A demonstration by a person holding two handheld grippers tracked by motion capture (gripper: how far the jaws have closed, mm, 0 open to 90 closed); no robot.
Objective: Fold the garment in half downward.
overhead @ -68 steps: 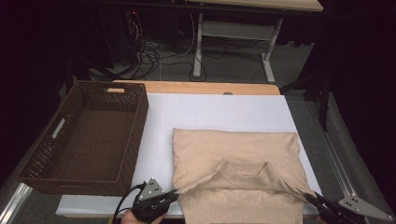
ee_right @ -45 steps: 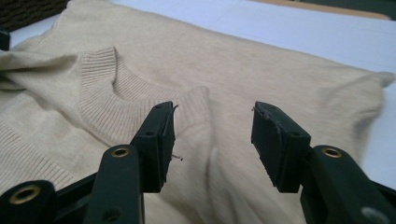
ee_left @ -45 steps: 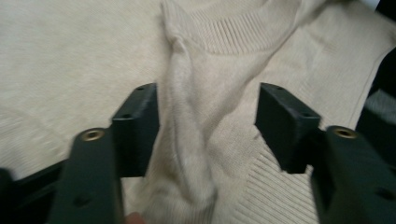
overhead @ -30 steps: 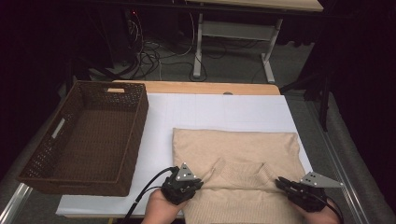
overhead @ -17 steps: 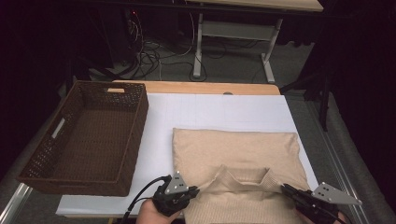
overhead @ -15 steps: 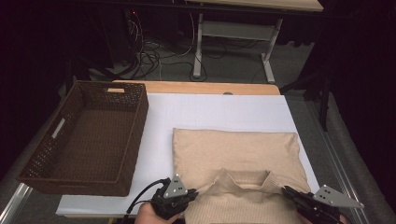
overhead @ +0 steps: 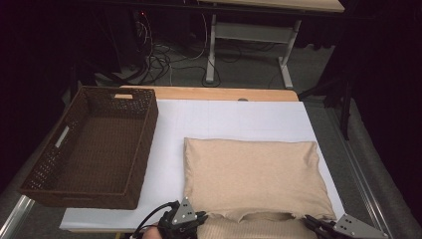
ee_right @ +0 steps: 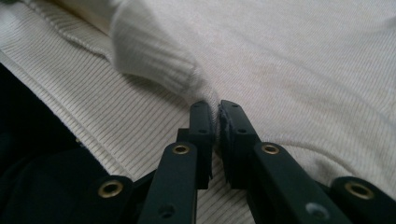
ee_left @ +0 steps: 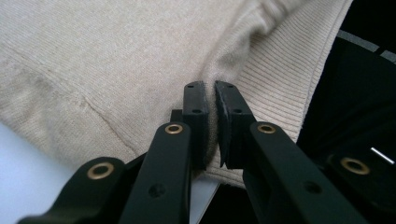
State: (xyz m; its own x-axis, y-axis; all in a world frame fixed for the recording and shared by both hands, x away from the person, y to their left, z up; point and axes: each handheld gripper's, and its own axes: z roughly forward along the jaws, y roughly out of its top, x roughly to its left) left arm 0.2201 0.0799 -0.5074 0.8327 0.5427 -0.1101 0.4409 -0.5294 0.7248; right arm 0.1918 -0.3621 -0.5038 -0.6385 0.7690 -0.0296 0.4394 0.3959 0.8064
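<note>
Sweater (overhead: 251,172), beige knit, lies folded on the white sheet covering the tabletop (overhead: 224,117), on the right half, just beside the dark wicker basket (overhead: 92,147) but not touching it. Its near edge hangs at the person's side of the tabletop, where both tongs grip it.

Left tongs (ee_left: 210,95) are closed nearly all the way, with a pinch of fabric caught between the pads close to the ribbed band (ee_left: 280,88). Right tongs (ee_right: 215,109) are likewise almost closed on a fold of knit, beside a ribbed cuff (ee_right: 154,63). In the high view the left tongs (overhead: 185,219) and right tongs (overhead: 328,229) sit at the two near corners, with the fabric dipping slightly between them.

The step in hand looks like folding the near portion over the body of the garment. To do it well, I would keep both grips firm and level, lift the two corners together so the edge stays taut, and carry them forward at the same pace so that the fold line runs straight across. Uneven travel would skew the rectangle; a loose pinch could let thin knit slip out.

As it lies, the folded sweater's long axis runs left to right across the tabletop, parallel to the near edge, with the ribbed end toward the person.
</note>
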